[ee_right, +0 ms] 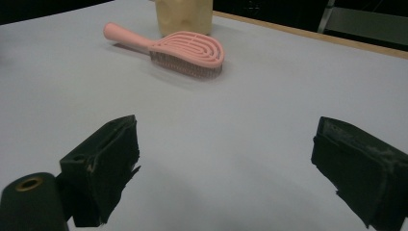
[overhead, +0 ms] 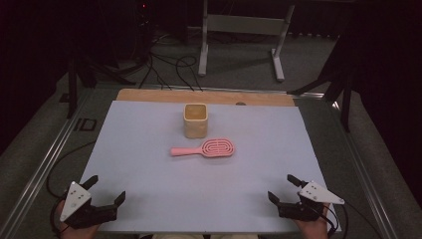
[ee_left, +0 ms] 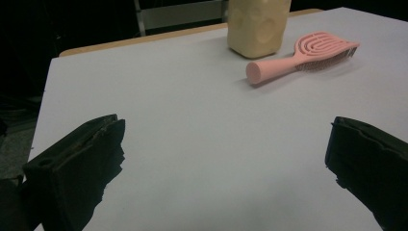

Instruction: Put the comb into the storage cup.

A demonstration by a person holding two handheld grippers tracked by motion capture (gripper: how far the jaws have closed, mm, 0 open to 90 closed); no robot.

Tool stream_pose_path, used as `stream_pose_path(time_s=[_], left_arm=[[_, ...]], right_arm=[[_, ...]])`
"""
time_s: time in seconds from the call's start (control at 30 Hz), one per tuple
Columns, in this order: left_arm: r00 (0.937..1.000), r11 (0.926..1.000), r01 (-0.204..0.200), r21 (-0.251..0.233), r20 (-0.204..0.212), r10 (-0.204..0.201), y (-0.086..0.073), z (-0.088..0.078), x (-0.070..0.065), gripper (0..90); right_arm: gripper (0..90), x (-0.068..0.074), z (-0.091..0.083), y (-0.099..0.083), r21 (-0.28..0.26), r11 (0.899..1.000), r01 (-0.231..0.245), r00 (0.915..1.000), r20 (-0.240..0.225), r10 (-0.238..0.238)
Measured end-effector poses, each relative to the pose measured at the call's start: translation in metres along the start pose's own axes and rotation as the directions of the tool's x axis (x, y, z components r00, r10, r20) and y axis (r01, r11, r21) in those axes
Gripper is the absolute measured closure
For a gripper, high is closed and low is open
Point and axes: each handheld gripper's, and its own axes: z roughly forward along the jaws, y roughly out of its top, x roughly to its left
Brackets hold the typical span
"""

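Both grippers — left (overhead: 107, 191), right (overhead: 282, 188) — sit at the table's (overhead: 149, 199) near corners, jaws apart; brush (overhead: 205, 148) lies mid-table before the cup (overhead: 195, 120).

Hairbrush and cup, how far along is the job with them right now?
Nothing looks done yet. The pink hairbrush lies flat on the white table, just in front of the upright yellow cup. The left gripper and right gripper sit open at the near edge, holding nothing. Reaching for, gripping and moving the hairbrush all seem left.
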Motion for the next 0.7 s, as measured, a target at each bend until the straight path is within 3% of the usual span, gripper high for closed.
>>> stream_pose_path(time_s=[0.4,0.7], left_arm=[[1.0000,1.0000,-0.004,0.001,0.009,0.004,0.000,0.001,-0.001,0.0],[0.9999,1.0000,0.004,-0.005,0.013,-0.004,0.011,0.008,0.004,0.0]], right_arm=[[8.9,0.000,0.000,-0.001,0.000,1.000,-0.003,1.0000,-0.003,0.003],[8.9,0.000,0.001,-0.002,0.003,1.000,-0.010,0.9999,-0.002,0.010]])
